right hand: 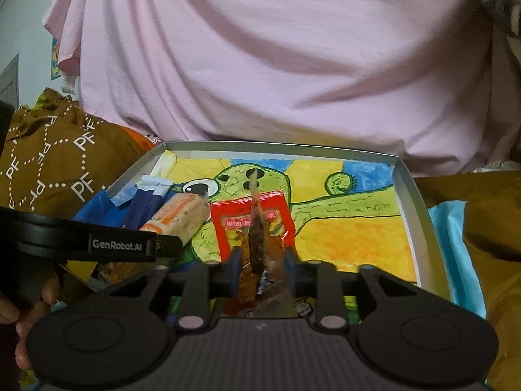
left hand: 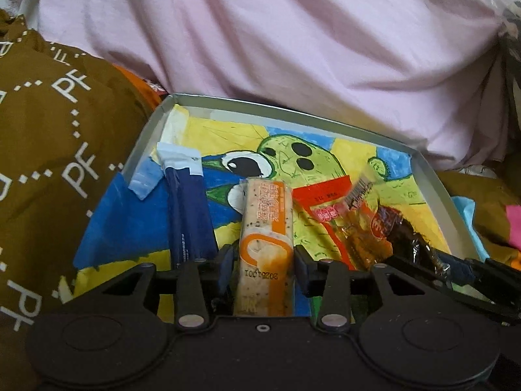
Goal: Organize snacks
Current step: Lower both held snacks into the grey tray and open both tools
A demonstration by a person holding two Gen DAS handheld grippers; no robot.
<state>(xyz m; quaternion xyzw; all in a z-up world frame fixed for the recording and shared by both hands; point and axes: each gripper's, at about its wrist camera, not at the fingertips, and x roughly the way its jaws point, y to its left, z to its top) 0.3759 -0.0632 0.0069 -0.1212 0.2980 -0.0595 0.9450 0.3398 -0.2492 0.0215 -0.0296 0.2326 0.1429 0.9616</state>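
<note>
Two grippers sit at the tray's [left hand: 143,140] six o'clock. Left gripper [left hand: 264,262] brackets the orange snack bar [left hand: 265,228], pads loosened; right gripper [right hand: 262,262] likewise released around the brown snack packet [right hand: 259,238].

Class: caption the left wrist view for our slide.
Left tongs straddle an orange-and-white wrapped snack bar in a shallow cardboard box.

We count one shallow box [left hand: 433,179], lined with one cartoon drawing [left hand: 283,156]. Inside it lie four wrapped snacks: one dark blue stick pack [left hand: 189,208], one orange-and-cream bar [left hand: 265,228], one red packet [left hand: 322,202] and one clear-wrapped brown snack [left hand: 390,224]. We see two grippers, the left gripper [left hand: 264,262] and the right gripper [right hand: 263,262]. Further packets may lie hidden beneath them.
</note>
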